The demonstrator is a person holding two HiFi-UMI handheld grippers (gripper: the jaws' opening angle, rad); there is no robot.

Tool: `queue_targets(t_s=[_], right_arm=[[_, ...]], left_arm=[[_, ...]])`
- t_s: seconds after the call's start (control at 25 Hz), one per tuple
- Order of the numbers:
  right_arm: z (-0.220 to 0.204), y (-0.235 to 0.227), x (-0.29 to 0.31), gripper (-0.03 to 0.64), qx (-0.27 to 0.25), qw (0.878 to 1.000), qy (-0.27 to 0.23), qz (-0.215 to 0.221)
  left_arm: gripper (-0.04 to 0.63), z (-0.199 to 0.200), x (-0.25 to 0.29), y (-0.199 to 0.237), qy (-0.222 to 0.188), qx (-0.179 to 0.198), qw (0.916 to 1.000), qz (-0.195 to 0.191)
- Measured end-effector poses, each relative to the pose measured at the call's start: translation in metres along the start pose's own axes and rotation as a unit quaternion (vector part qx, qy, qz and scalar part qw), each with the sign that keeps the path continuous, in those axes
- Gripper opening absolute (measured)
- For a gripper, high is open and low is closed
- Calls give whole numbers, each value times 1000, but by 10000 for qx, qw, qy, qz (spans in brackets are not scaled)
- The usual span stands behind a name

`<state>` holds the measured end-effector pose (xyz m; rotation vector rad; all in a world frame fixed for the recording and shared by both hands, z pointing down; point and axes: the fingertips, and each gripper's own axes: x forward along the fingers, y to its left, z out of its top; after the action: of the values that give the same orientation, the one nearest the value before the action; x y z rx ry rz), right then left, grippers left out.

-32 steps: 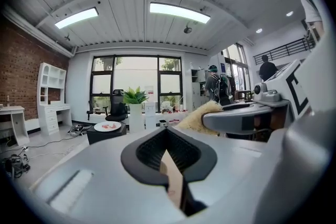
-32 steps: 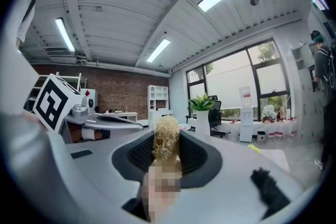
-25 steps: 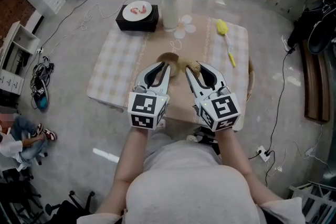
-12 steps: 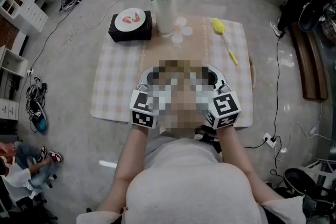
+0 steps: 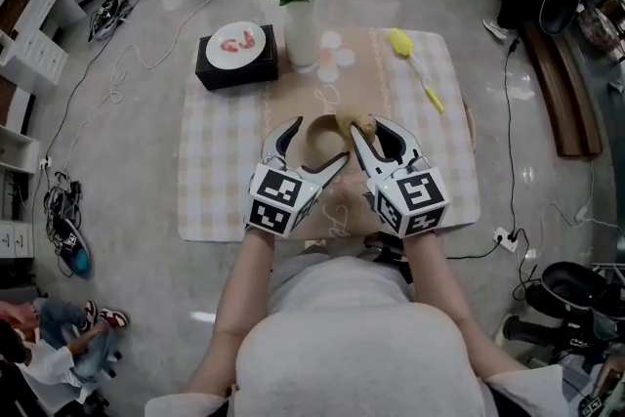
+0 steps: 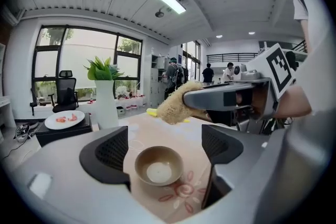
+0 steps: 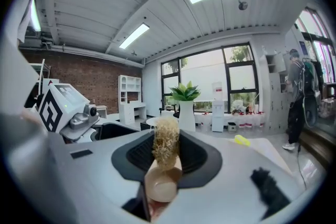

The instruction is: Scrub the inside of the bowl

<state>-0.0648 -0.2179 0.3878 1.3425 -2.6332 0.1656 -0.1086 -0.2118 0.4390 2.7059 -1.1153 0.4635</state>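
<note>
Covering the surface (image 5: 451, 173) is a checked cloth (image 5: 220, 176) with a beige runner (image 5: 344, 85). At its middle the left gripper (image 6: 165, 150) has just been opening, and its spread jaws flank the small brown round bowl (image 6: 159, 165) without touching it. The right gripper (image 7: 167, 157) clamps a tan fibrous scrubber (image 7: 166, 144) just above. Scrubbing seems not yet begun. No writing is legible.
</note>
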Motion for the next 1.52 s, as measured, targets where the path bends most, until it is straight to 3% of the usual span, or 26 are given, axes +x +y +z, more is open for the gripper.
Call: queue_targets(t_s=[0.2, 0.52, 1.52], right_arm=[[-6, 1, 7, 109, 60, 9997, 114, -198], [-15, -1, 16, 109, 47, 9993, 318, -196], [-48, -32, 24, 109, 299, 9952, 865, 355]], left_arm=[[445, -16, 3, -3, 258, 179, 9982, -519], [492, -47, 16, 0, 712, 123, 9949, -707], [491, -113, 61, 7, 1792, -27, 9834, -285]])
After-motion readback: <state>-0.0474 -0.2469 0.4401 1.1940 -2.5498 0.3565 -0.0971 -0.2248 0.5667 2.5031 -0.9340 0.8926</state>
